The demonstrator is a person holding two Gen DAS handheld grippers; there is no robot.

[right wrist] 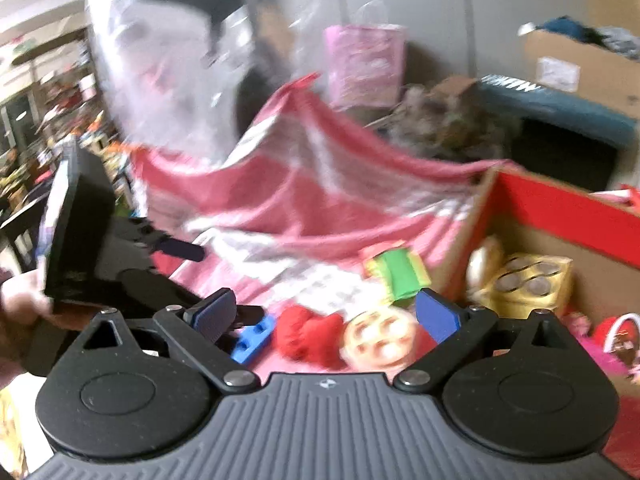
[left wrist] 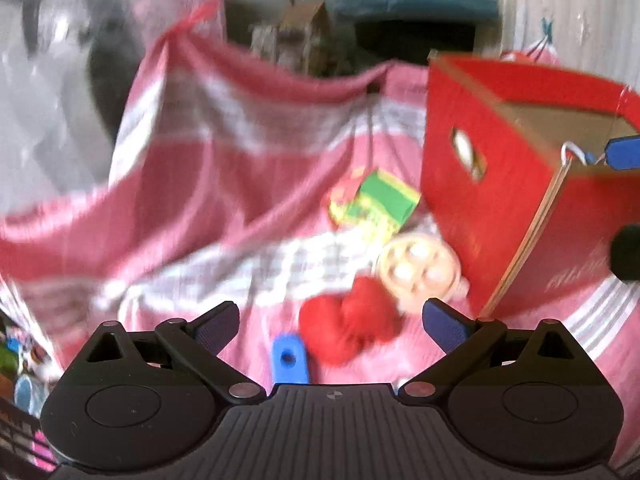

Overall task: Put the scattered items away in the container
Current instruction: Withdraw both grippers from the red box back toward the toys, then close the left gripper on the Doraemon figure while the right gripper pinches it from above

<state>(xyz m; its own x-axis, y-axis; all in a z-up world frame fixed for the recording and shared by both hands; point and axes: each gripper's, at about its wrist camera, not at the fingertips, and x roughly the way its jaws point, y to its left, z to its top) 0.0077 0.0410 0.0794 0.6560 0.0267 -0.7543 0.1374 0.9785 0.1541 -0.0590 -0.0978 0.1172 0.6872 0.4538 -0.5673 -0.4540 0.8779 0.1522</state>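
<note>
Both grippers, left [left wrist: 330, 322] and right [right wrist: 325, 312], hang spread wide and empty, the red pom-pom [left wrist: 347, 326] at twelve o'clock touching the round toy [left wrist: 418, 270], so a grab risks dragging both

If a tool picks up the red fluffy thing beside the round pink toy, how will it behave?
The red fluffy thing looks soft, like yarn or a pompom, so it probably squashes between the fingers and weighs little. Lying on the pink cloth, it seems unlikely to roll far.
</note>
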